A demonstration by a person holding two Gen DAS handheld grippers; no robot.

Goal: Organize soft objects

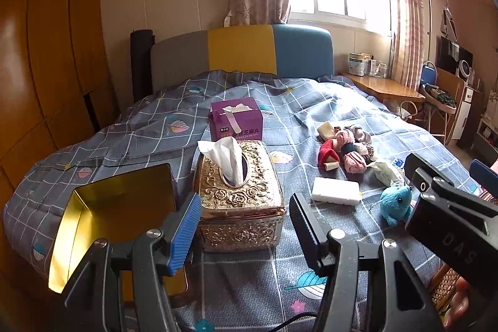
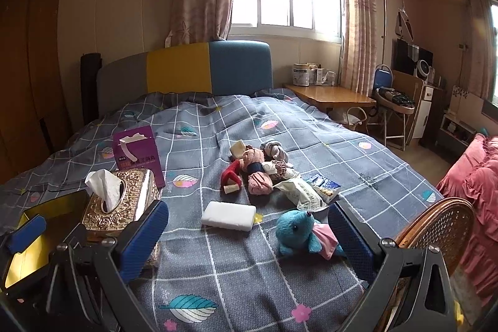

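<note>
Two handheld grippers hover over the near end of a bed, both with blue-padded jaws spread apart and nothing between them. The left gripper (image 1: 246,226) points toward an ornate gold tissue box (image 1: 239,195), which sits just ahead of its fingers with a white tissue standing up from the slot. Left of that box, an open gold tin (image 1: 109,217) rests tilted near the bed's left edge. Behind the tissue box stands a purple carton (image 1: 236,119) with its top torn open.

The right gripper (image 2: 249,241) frames a small teal plush toy (image 2: 297,234) with a pink cloth at its side. The toy lies on the bedspread (image 2: 218,269) with its head toward the headboard and its body running toward the lower right. Just left and beyond it lies a white rectangular block (image 2: 228,216), its long axis running left to right. Farther on, a heap of soft things (image 2: 258,170) in red, pink, grey and cream sits mid-bed, with a crumpled white packet (image 2: 303,195) and a blue packet (image 2: 323,185) beside it.

The grey checked bedspread is open around these items, especially toward the headboard. A wicker chair back (image 2: 442,226) stands close on the right.
</note>
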